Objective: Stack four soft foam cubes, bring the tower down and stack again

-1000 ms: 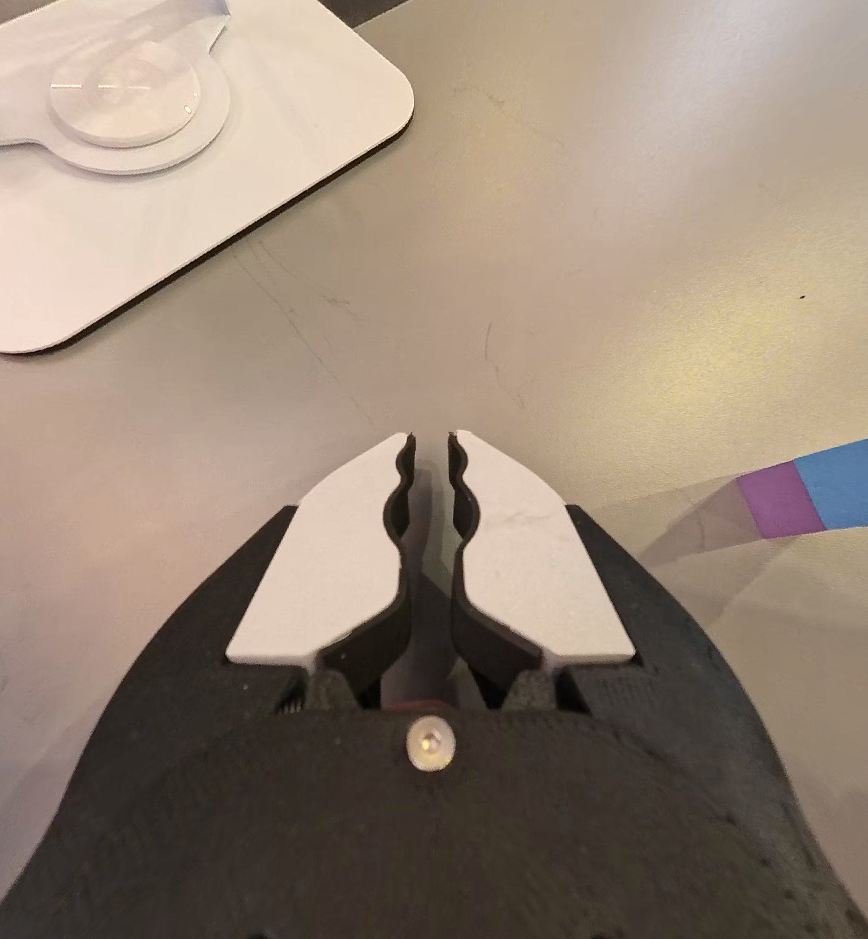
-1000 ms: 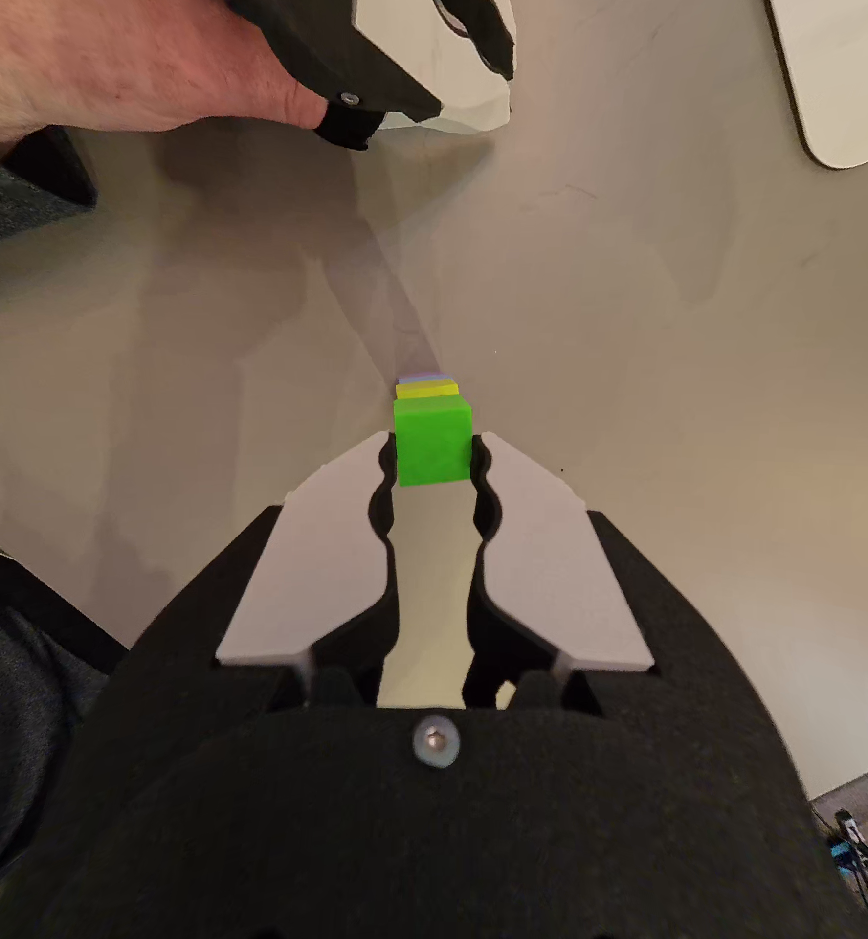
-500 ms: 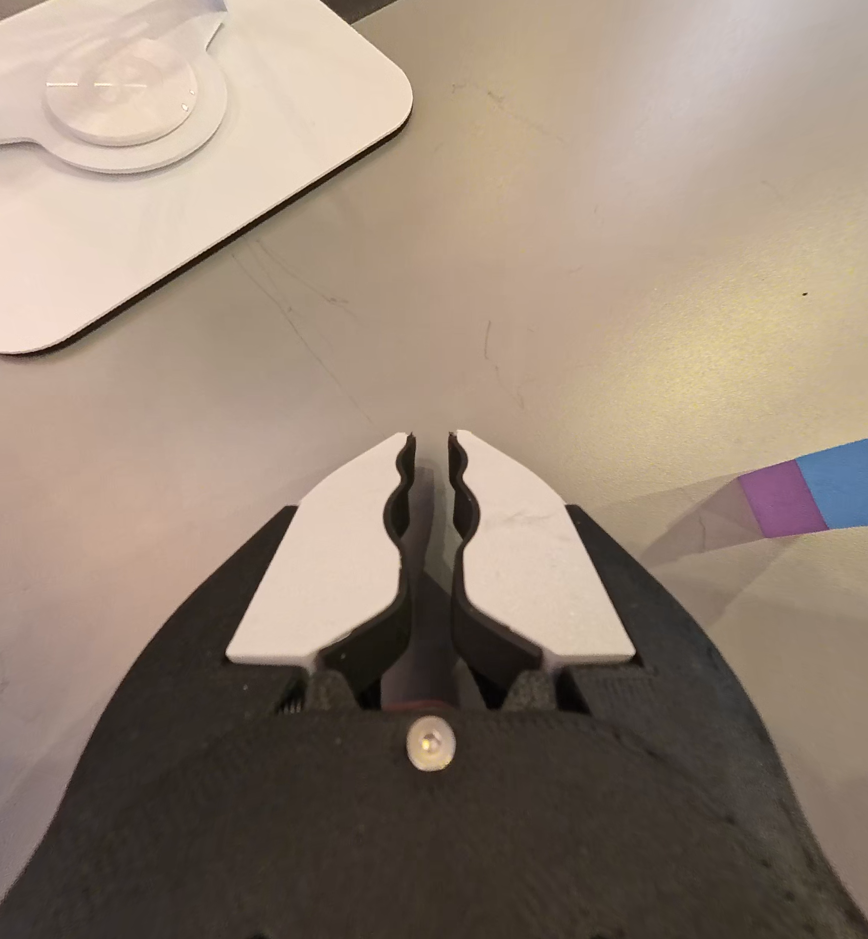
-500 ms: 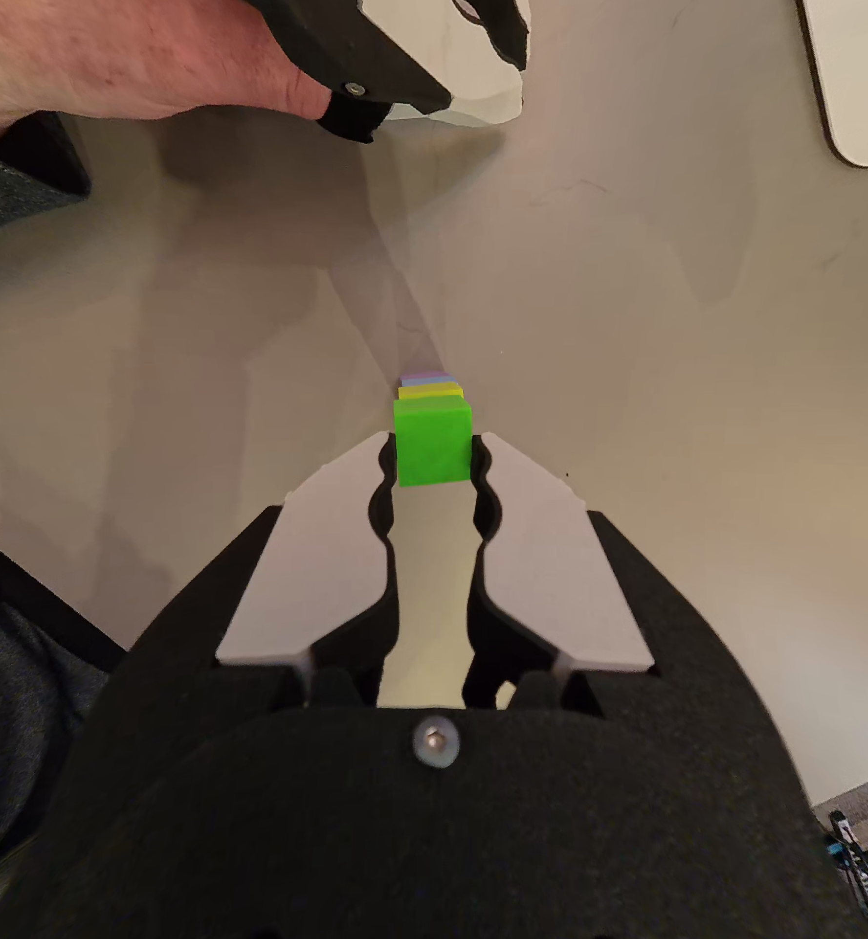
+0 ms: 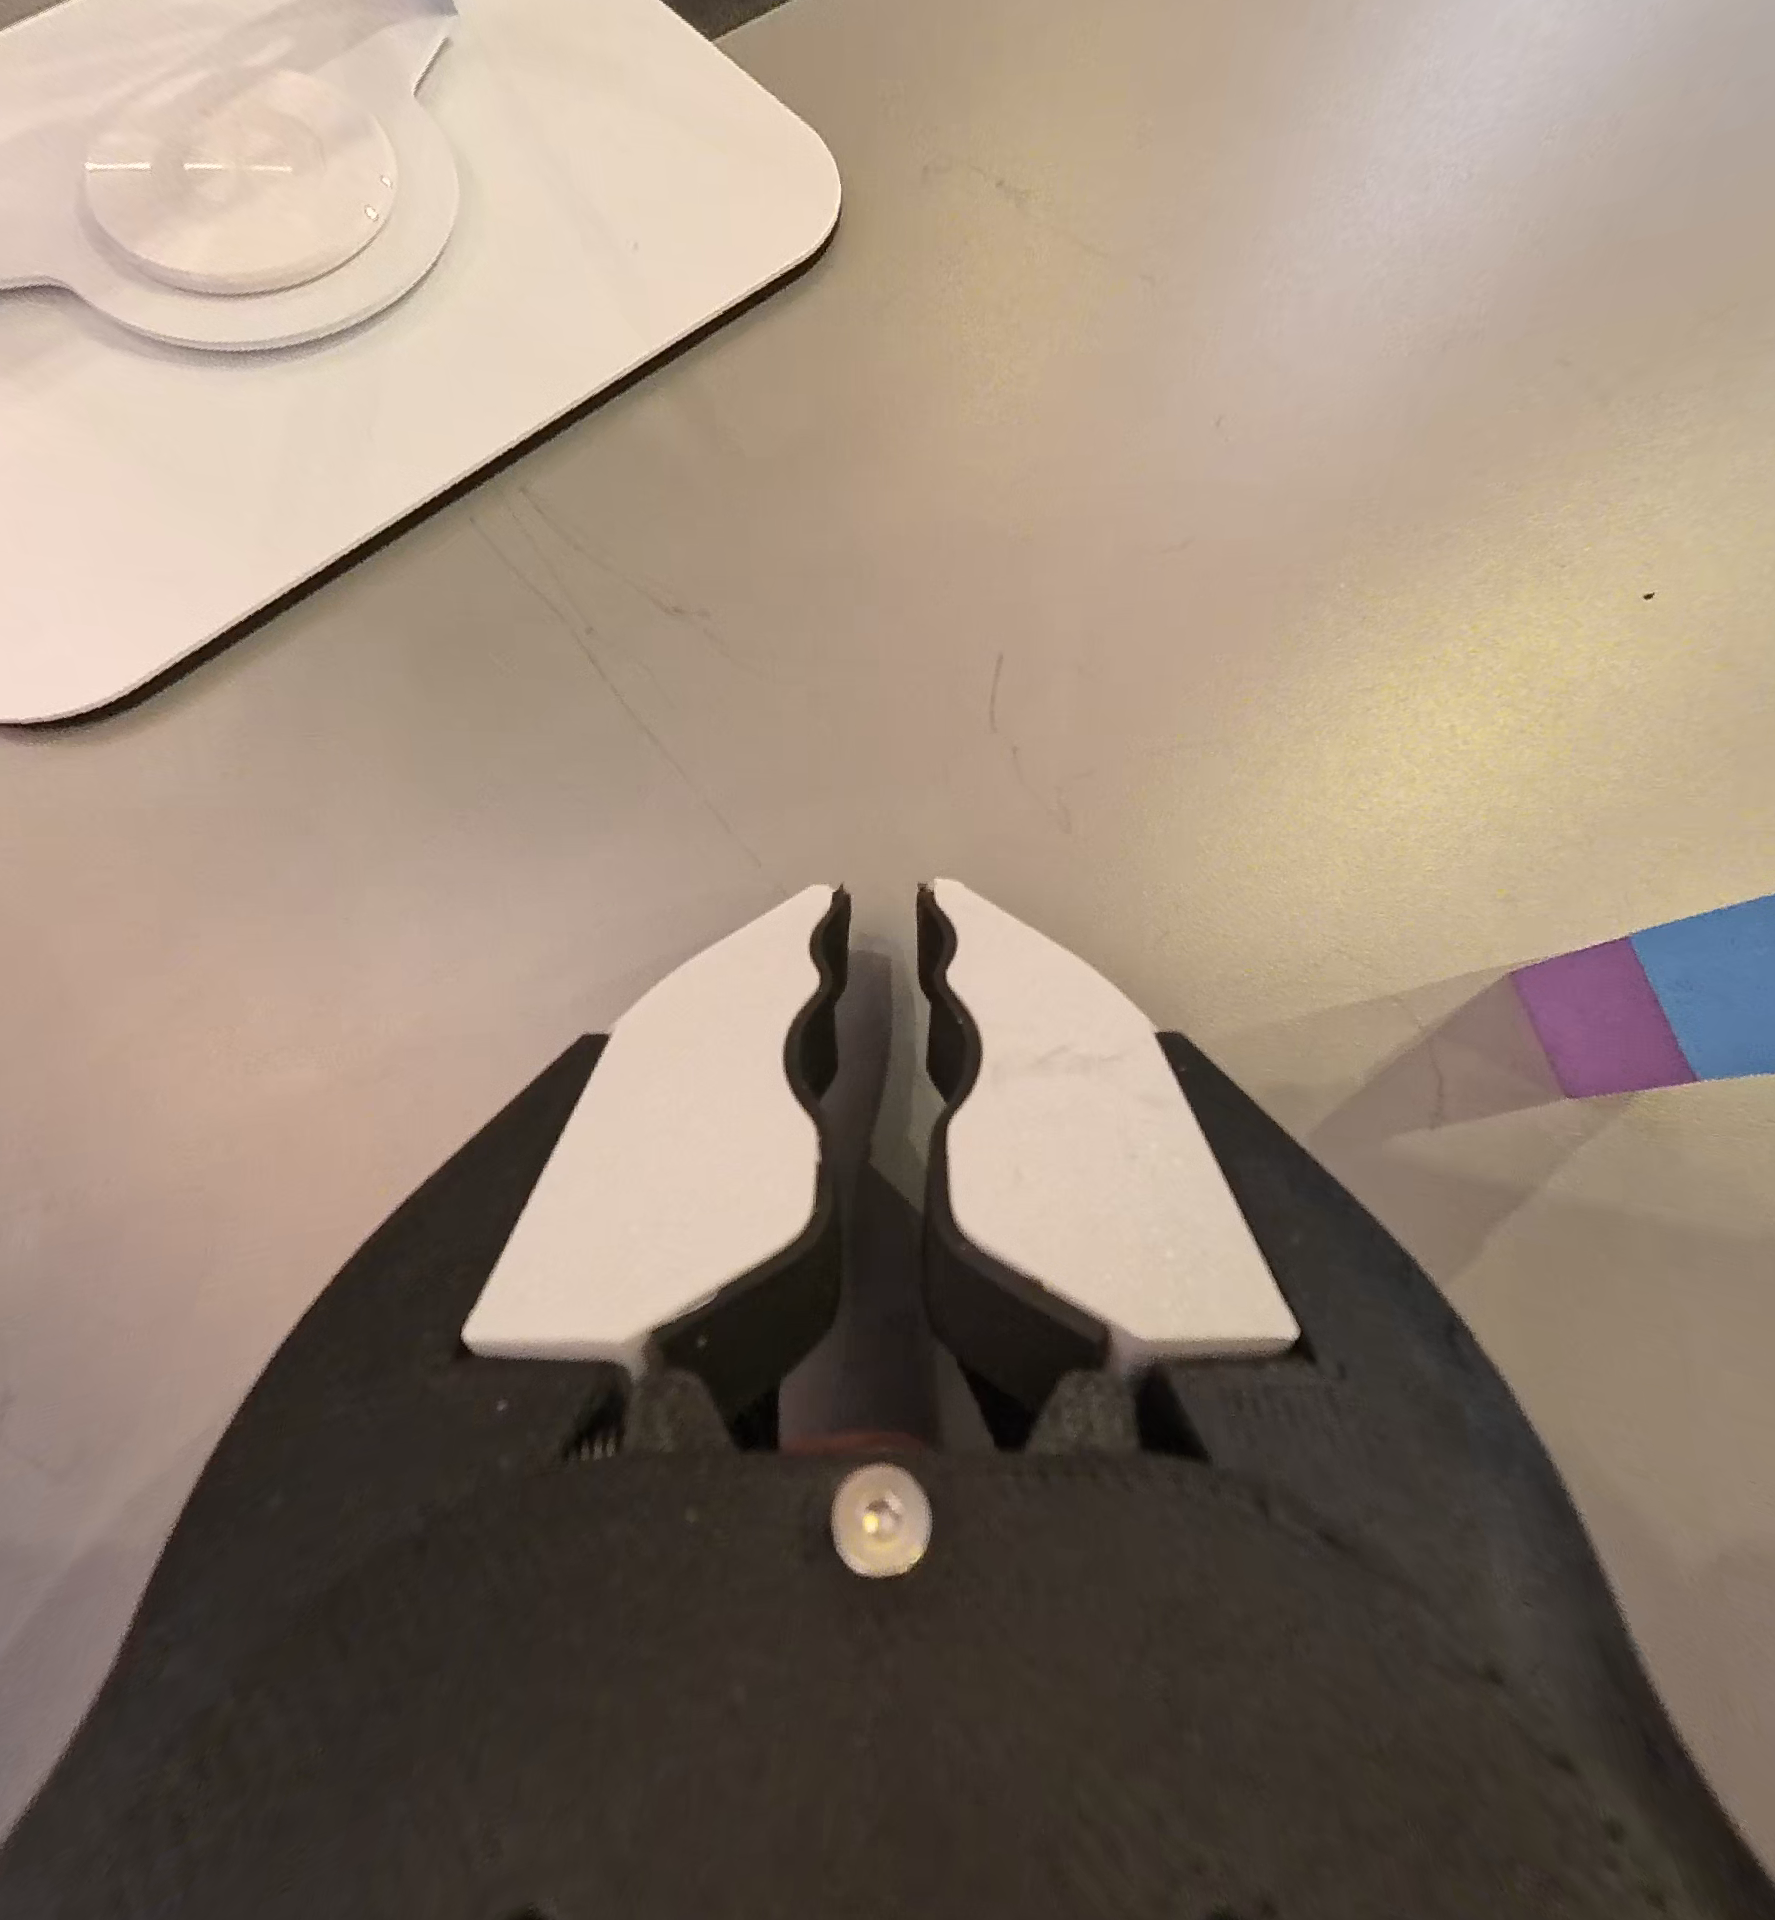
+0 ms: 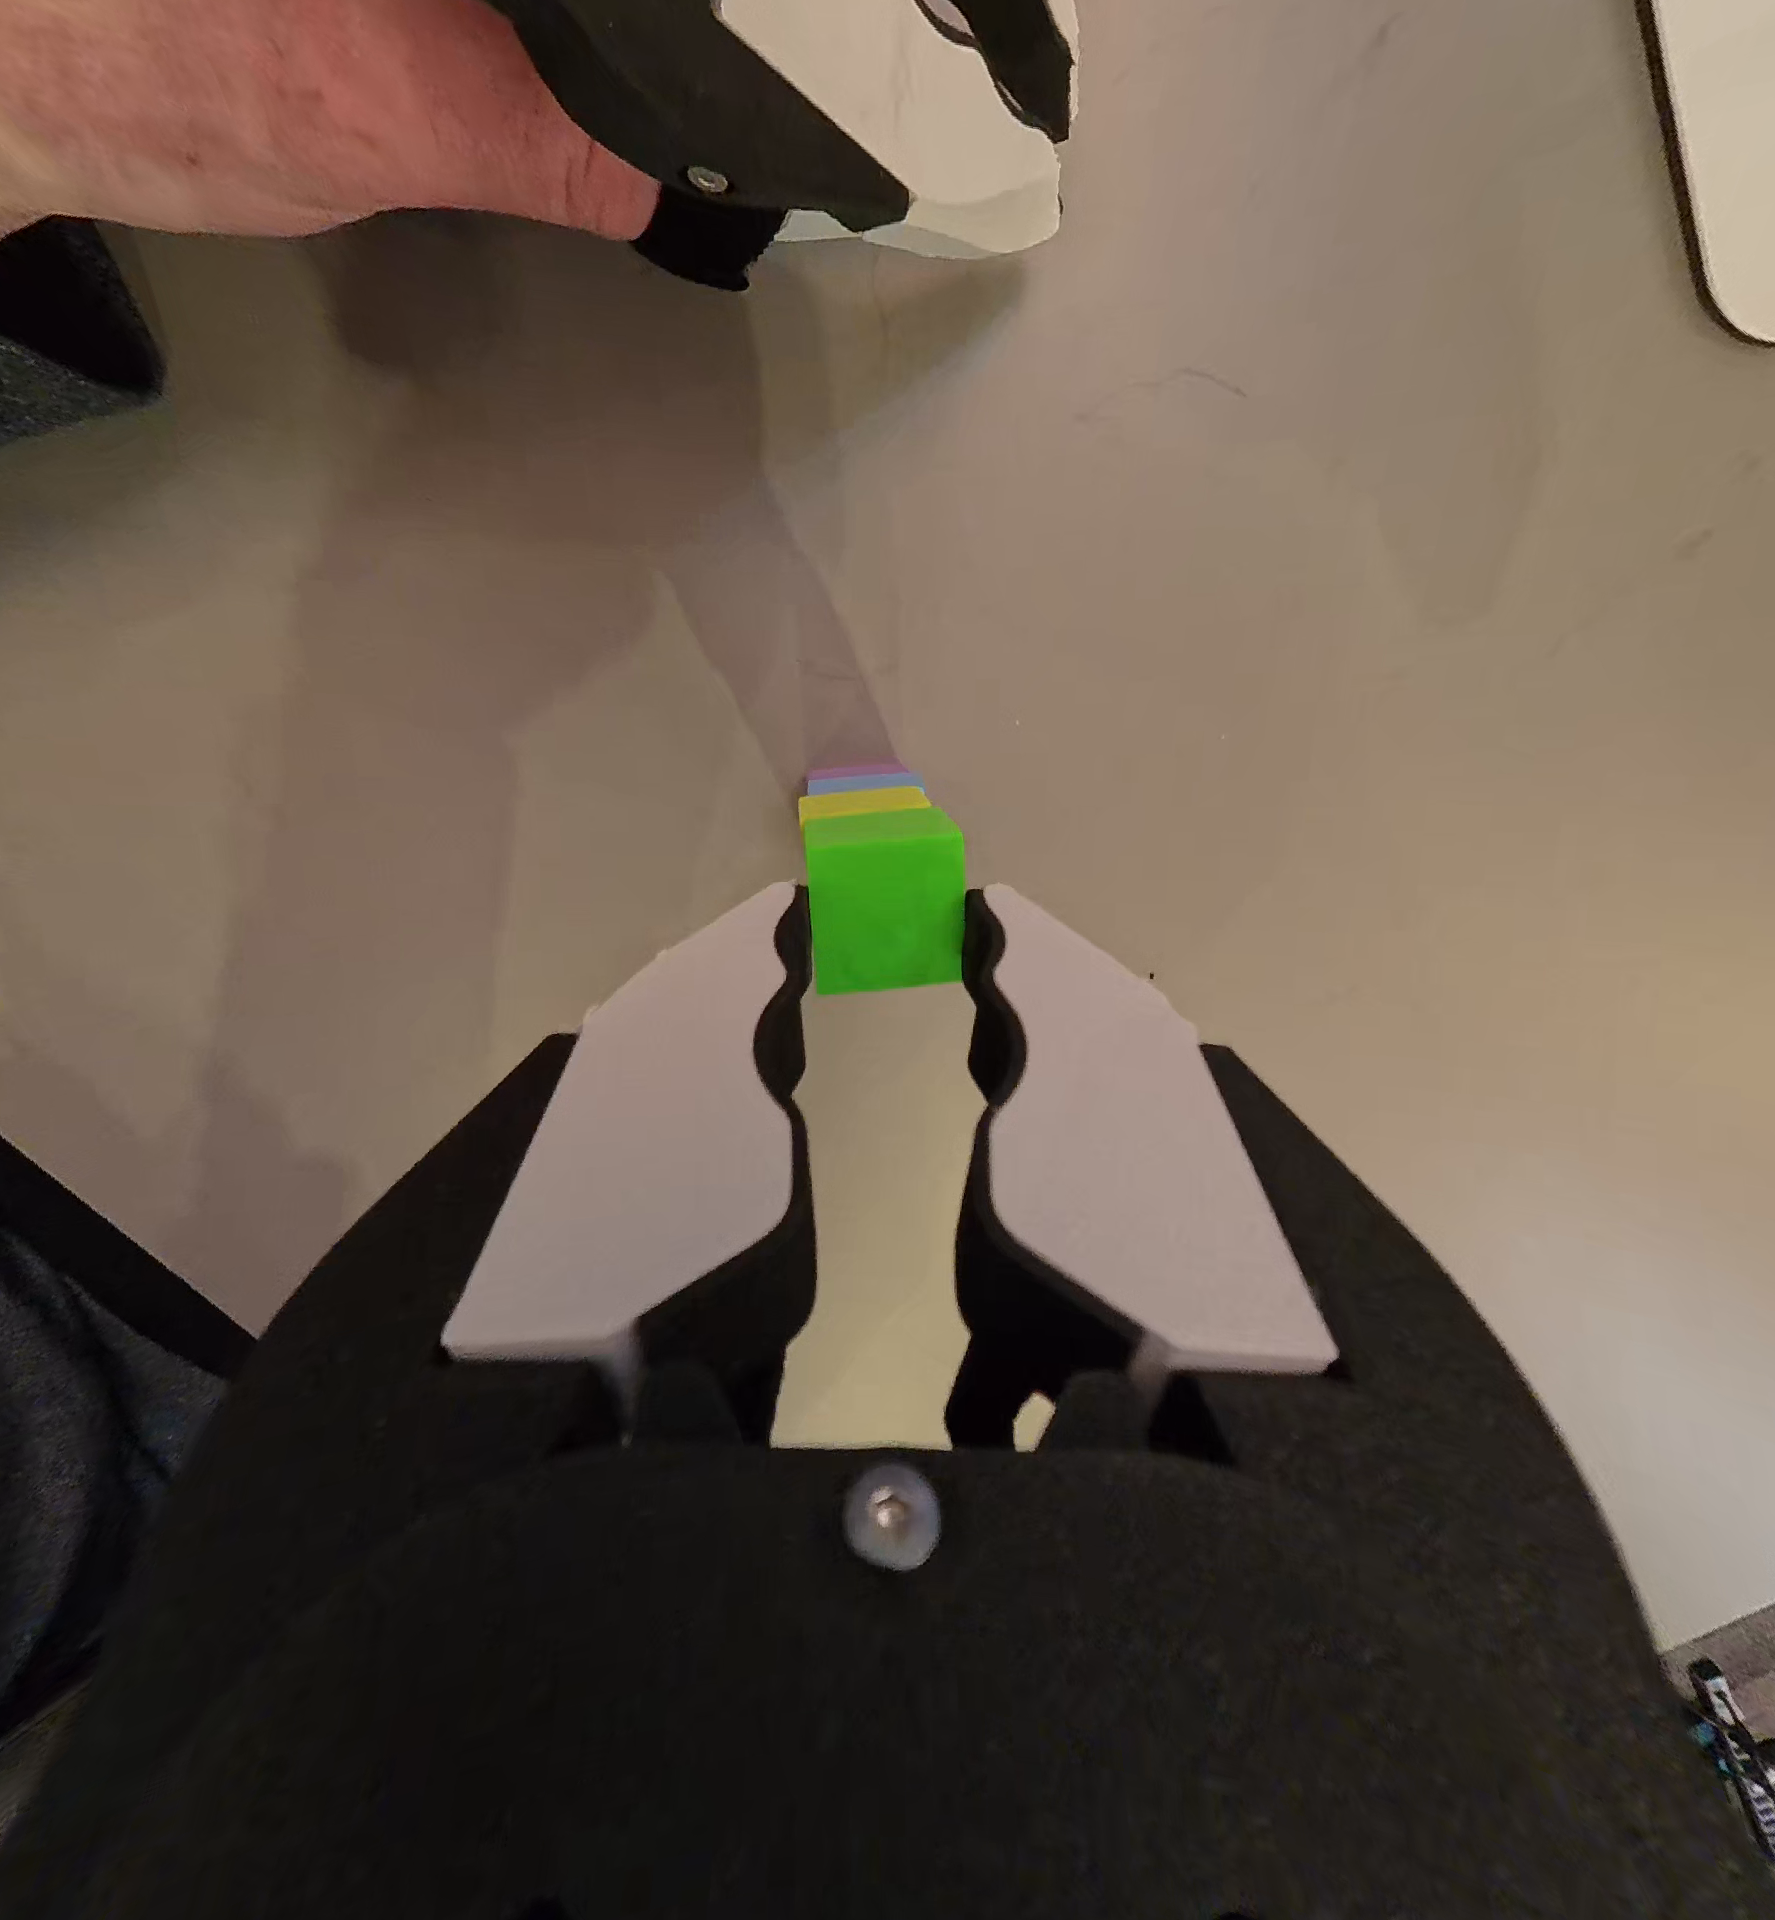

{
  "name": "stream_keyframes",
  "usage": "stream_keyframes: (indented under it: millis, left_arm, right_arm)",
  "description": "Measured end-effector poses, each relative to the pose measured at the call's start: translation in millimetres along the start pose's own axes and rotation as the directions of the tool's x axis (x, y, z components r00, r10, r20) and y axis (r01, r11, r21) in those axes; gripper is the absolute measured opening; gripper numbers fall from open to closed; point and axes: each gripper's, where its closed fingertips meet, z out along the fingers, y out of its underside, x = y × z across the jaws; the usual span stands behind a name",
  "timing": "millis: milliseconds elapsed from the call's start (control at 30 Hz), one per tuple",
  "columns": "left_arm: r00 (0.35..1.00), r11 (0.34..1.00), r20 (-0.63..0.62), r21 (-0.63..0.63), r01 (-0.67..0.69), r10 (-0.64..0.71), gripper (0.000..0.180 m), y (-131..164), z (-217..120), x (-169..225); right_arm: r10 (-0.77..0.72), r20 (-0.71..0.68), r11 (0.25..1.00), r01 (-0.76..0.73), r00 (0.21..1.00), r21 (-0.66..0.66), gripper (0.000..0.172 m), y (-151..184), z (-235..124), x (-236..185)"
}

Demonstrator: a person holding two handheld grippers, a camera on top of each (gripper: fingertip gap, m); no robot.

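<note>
Little has moved: our right fingers (image 6: 685, 1039) still squeeze the green cube (image 6: 885, 914), sitting on top of the tower (image 6: 862, 802). Our left fingers (image 5: 717, 1039) stay narrow with nothing in them, off to the side.

Warm soft indoor light, faint shadows on table (image 6: 1278, 623), wide-angle edge bending, perhaps slight blur

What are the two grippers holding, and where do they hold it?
The right gripper holds the green cube by its two opposite sides. The left gripper holds nothing.
</note>
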Motion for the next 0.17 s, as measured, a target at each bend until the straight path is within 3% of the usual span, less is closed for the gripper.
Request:
stream_keyframes:
  millis: [33,167]
  left_arm:
    - [1.000,1.000,0.000,0.000,0.000,0.000,0.012,-0.1,0.1,0.0]
    - [1.000,1.000,0.000,0.000,0.000,0.000,0.012,-0.1,0.1,0.1]
  right_arm:
    - [0.001,0.000,1.000,-0.001,1.000,0.001,0.027,-0.1,0.0,0.2]
    - [0.000,0.001,1.000,0.000,1.000,0.005,0.027,-0.6,-1.0,0.4]
